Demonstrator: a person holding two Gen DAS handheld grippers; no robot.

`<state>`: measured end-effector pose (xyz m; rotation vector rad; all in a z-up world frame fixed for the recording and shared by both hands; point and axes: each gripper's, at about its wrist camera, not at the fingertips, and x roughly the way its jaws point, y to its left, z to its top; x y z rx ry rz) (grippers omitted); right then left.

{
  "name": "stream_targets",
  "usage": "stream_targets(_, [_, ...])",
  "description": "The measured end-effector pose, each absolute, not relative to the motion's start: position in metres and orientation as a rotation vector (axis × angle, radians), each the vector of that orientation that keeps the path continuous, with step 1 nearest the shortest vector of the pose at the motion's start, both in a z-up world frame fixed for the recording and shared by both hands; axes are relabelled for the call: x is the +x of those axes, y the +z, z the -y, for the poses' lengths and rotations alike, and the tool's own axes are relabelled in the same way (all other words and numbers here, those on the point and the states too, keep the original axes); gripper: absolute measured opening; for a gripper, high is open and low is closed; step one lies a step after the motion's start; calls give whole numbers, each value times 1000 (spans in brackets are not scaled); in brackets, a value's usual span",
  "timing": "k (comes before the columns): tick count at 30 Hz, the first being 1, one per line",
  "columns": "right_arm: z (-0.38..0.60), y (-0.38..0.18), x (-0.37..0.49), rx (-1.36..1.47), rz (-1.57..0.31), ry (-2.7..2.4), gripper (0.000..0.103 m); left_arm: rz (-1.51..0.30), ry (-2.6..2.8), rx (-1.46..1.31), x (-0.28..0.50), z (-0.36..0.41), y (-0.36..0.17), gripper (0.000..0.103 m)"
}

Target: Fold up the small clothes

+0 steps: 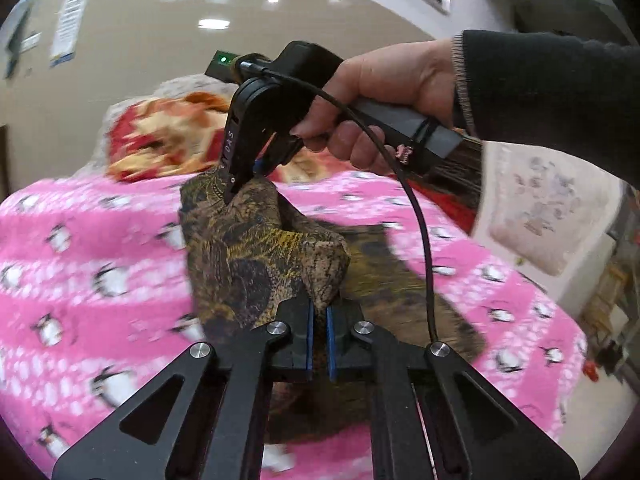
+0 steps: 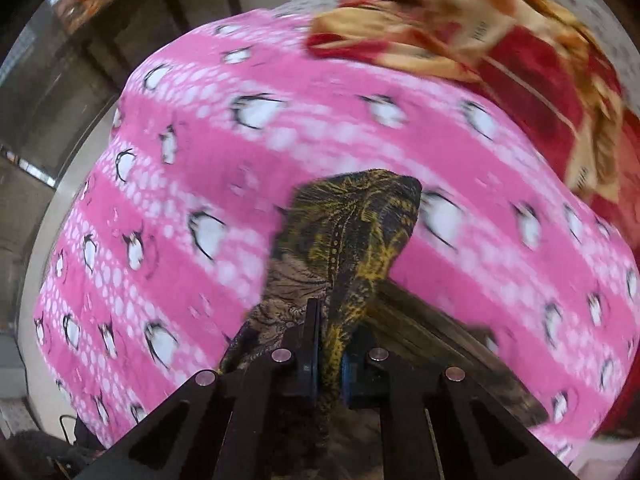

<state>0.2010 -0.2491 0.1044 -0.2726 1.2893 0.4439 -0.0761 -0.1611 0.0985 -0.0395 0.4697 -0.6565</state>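
A small dark brown garment with a yellow pattern (image 1: 256, 256) is lifted off a pink penguin-print blanket (image 1: 92, 248). My left gripper (image 1: 319, 320) is shut on a near corner of the garment, its blue pads pinching the cloth. In the left wrist view my right gripper (image 1: 236, 190) points steeply down and is shut on the garment's far upper edge; a hand in a dark sleeve (image 1: 384, 92) holds it. In the right wrist view the same garment (image 2: 352, 232) runs up from between the right gripper's (image 2: 330, 340) closed pads. The rest of the cloth trails on the blanket.
A red and gold patterned blanket (image 1: 168, 136) lies bunched at the far end of the bed, also seen as the red and gold blanket (image 2: 500, 36) in the right wrist view. A white printed pillow (image 1: 548, 208) stands at the right. The pink blanket (image 2: 280, 120) covers the bed around the garment.
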Motion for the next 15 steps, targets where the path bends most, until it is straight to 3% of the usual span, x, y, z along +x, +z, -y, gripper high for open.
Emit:
stream_targets(7, [353, 113, 178, -260, -1316, 366, 7, -506, -805, 17, -87, 252, 103, 3])
stream_targets(15, [444, 39, 163, -81, -1345, 335, 7, -679, -863, 161, -90, 338, 42, 3])
